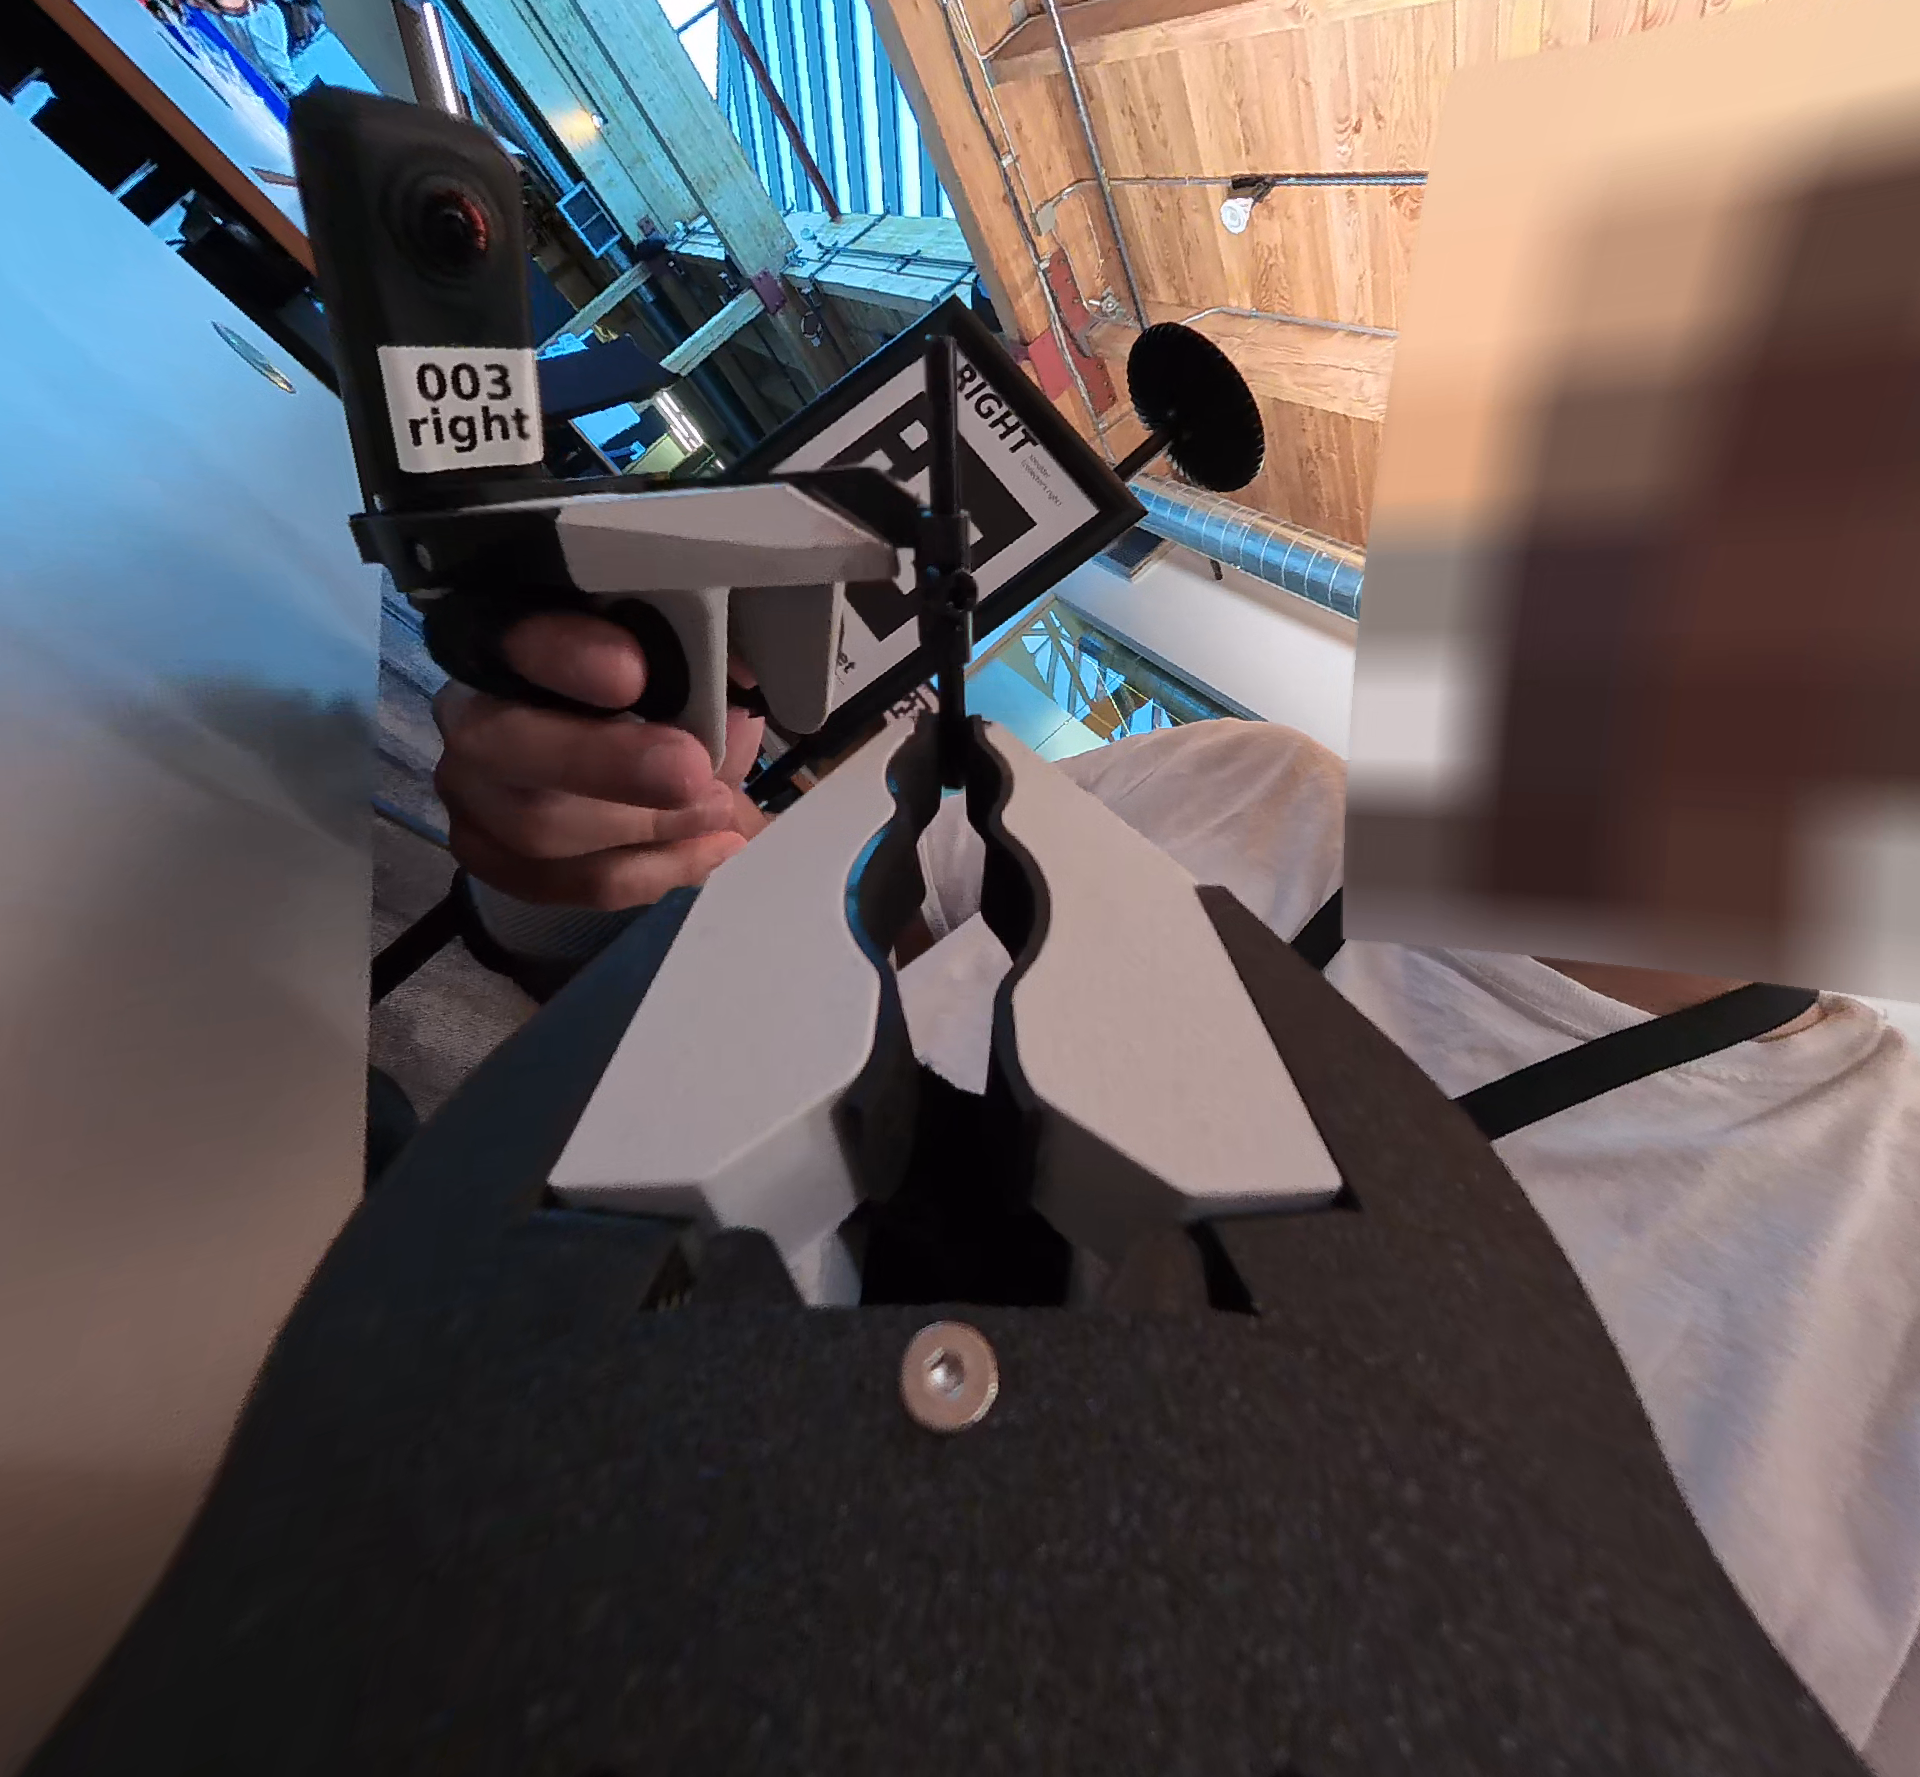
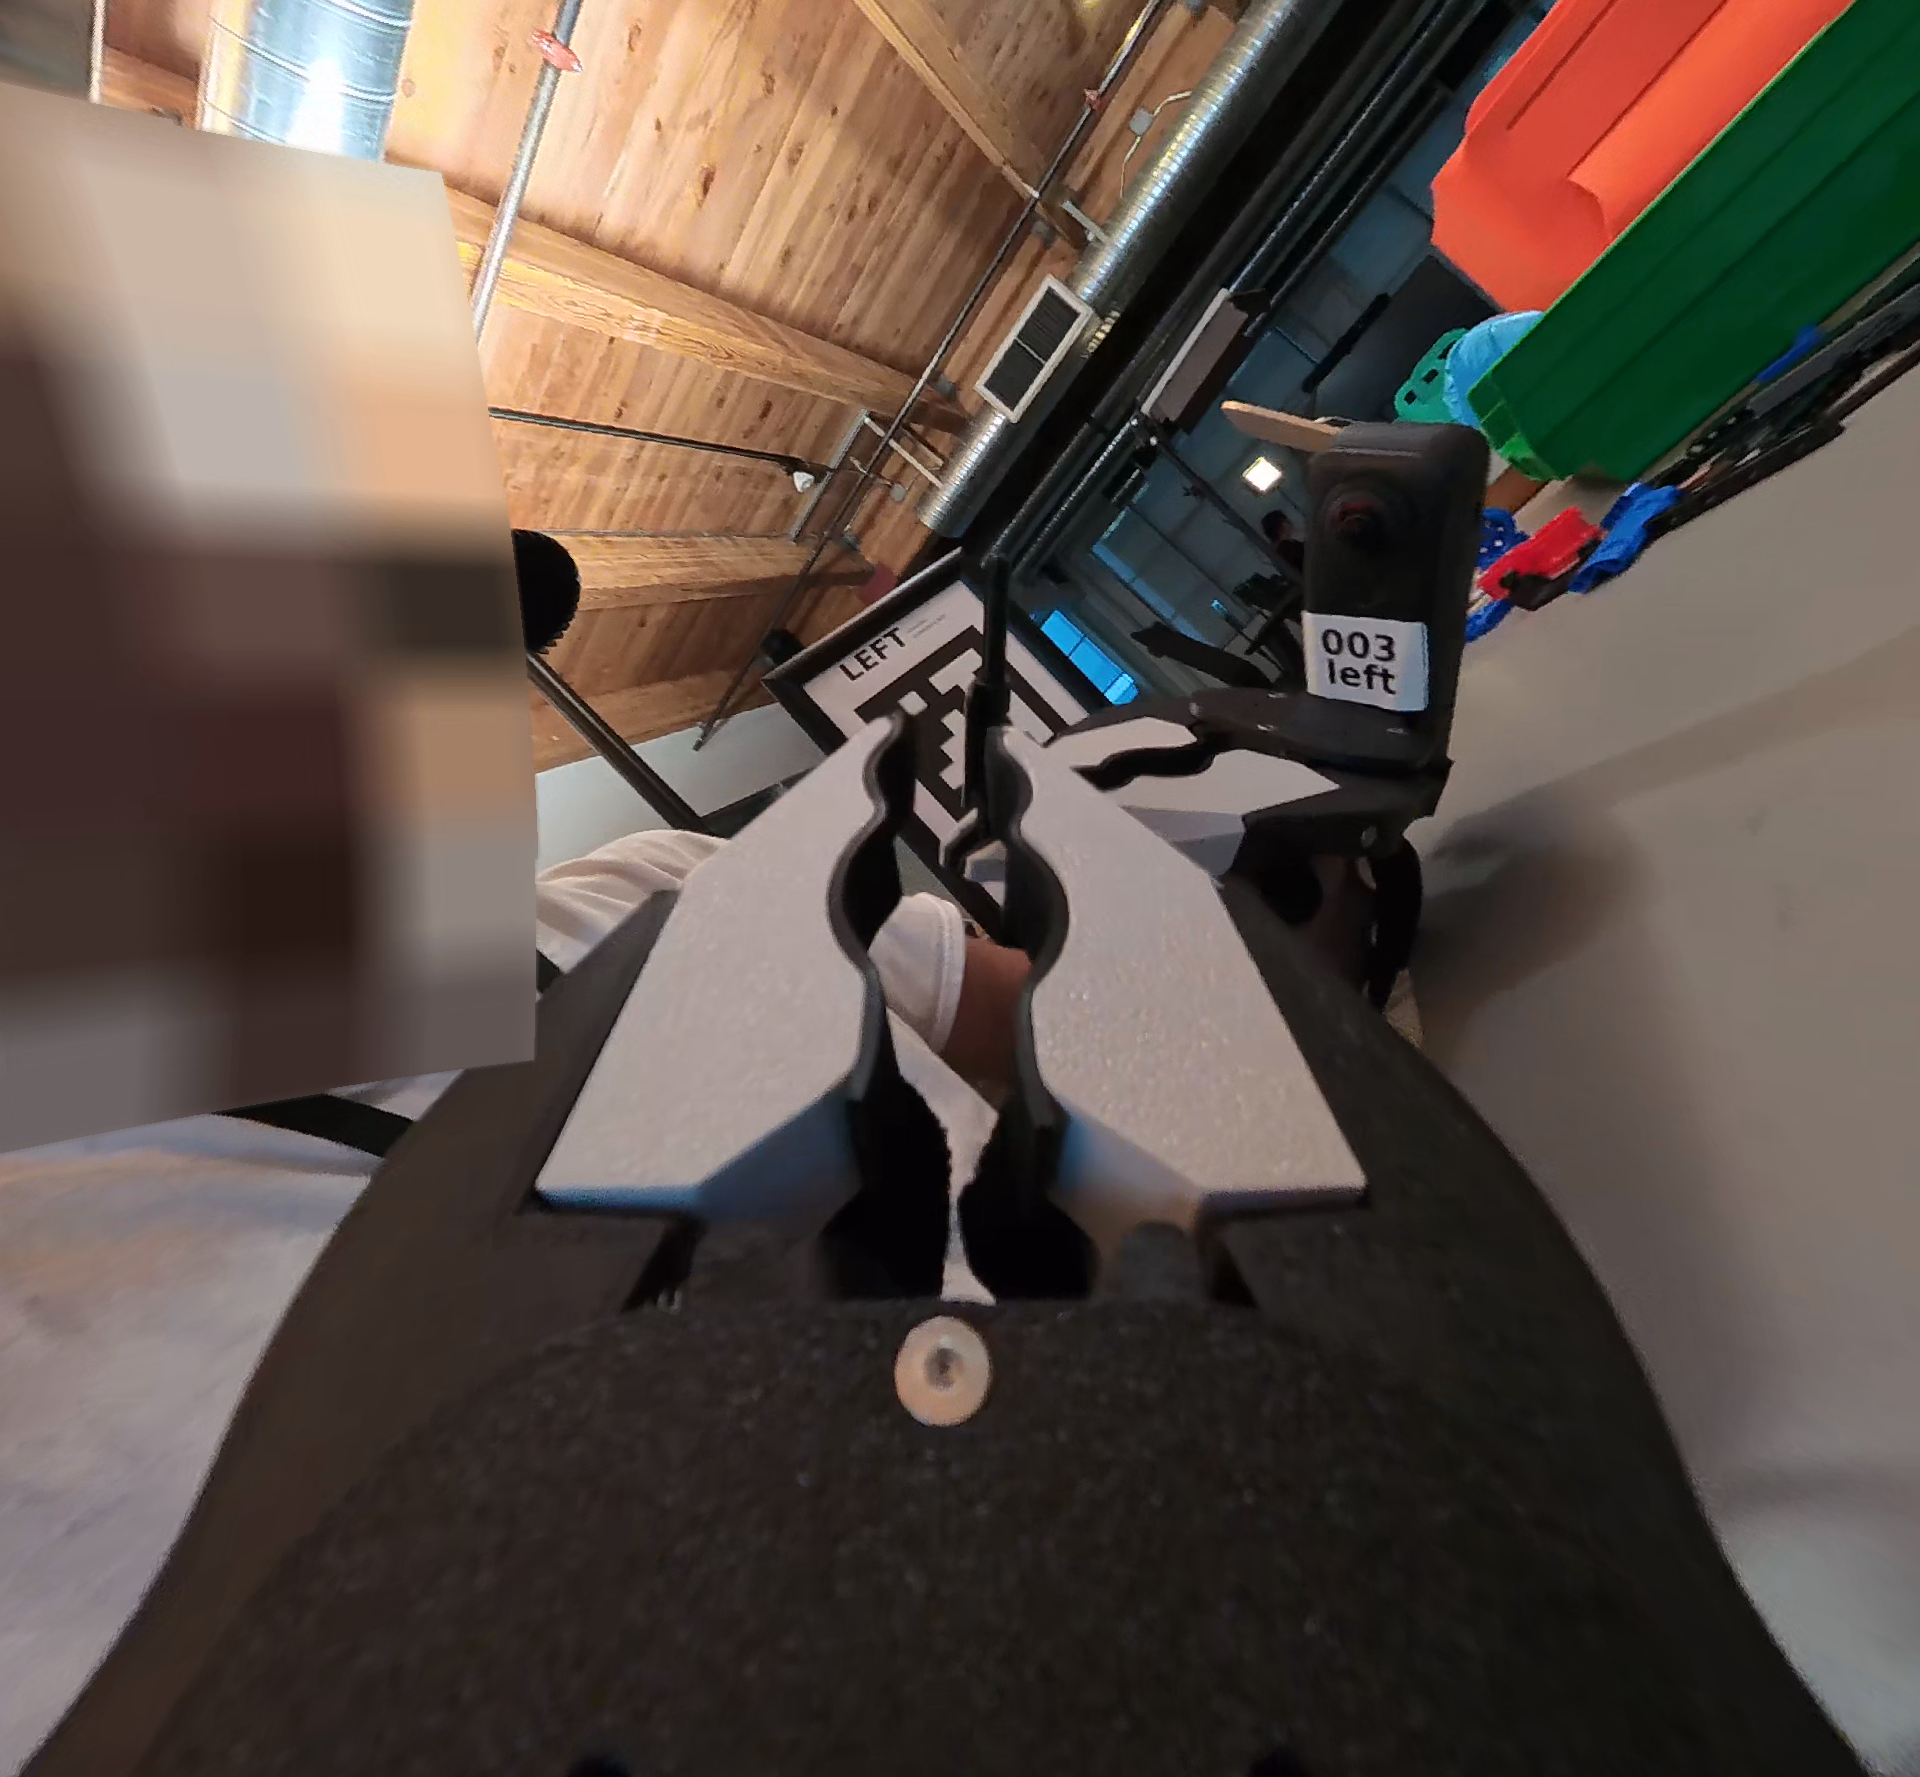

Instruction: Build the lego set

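A thin black lego axle (image 1: pixel 943 439) stands upright in the air, with a small black connector (image 1: pixel 956 584) on it. A black gear (image 1: pixel 1195 408) on a second axle sticks out to the upper right. My left gripper (image 1: pixel 948 759) is shut on the lower end of the upright axle. My right gripper (image 1: pixel 914 538) comes in from the left and closes on the axle just above the connector. In the right wrist view my right gripper (image 2: pixel 951 740) holds the same axle (image 2: pixel 987 647), with the left gripper (image 2: pixel 1101 771) just to its right. The gear (image 2: pixel 545 584) is partly hidden.
The person holding the grippers wears a white shirt (image 1: pixel 1662 1156) right behind the pieces. A hand (image 1: pixel 582 771) grips the right handle. A grey table surface (image 1: pixel 156 584) fills the left edge. Green and orange bins (image 2: pixel 1714 221) stand far off. The grippers are tip to tip, or close to it.
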Demonstrator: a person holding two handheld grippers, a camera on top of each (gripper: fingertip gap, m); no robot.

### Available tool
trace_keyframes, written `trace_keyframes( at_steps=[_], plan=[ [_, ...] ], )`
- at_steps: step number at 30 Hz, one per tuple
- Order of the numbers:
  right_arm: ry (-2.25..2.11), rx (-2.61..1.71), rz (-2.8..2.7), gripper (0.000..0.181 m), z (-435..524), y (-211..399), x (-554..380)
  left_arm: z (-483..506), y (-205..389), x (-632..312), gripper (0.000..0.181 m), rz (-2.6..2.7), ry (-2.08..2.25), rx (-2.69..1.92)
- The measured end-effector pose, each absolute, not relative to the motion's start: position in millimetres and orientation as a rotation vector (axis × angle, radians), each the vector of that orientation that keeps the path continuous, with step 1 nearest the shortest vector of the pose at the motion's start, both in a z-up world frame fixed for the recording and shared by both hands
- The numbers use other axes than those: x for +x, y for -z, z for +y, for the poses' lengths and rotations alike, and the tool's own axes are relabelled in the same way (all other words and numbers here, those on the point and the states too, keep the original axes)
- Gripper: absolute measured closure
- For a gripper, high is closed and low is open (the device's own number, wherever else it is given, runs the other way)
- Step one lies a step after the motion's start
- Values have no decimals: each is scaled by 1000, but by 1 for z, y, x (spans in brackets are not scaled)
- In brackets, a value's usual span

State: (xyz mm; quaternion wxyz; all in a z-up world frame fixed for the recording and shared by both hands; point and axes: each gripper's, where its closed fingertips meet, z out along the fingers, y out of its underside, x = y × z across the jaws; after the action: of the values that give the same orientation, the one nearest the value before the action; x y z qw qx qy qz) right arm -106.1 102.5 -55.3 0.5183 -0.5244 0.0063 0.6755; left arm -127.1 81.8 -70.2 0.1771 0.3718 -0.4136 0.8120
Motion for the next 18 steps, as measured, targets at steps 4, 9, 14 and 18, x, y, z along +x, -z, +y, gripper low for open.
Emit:
trace_keyframes(
  at_steps=[4,9,14,18],
  plan=[
    [-1602,-1338,-23,170,104,63,-118,82,71,-126,179,-1179,-2303,1065],
    [-1534,-1386,-38,181,105,67,-120,82,73,-124,180,-1196,-2302,1092],
    [-1482,-1403,-44,180,106,66,-119,84,73,-124,180,-1212,-2309,1107],
    [-1421,-1405,-3,178,111,68,-115,89,76,-118,179,-1224,-2322,1175]
  ],
)
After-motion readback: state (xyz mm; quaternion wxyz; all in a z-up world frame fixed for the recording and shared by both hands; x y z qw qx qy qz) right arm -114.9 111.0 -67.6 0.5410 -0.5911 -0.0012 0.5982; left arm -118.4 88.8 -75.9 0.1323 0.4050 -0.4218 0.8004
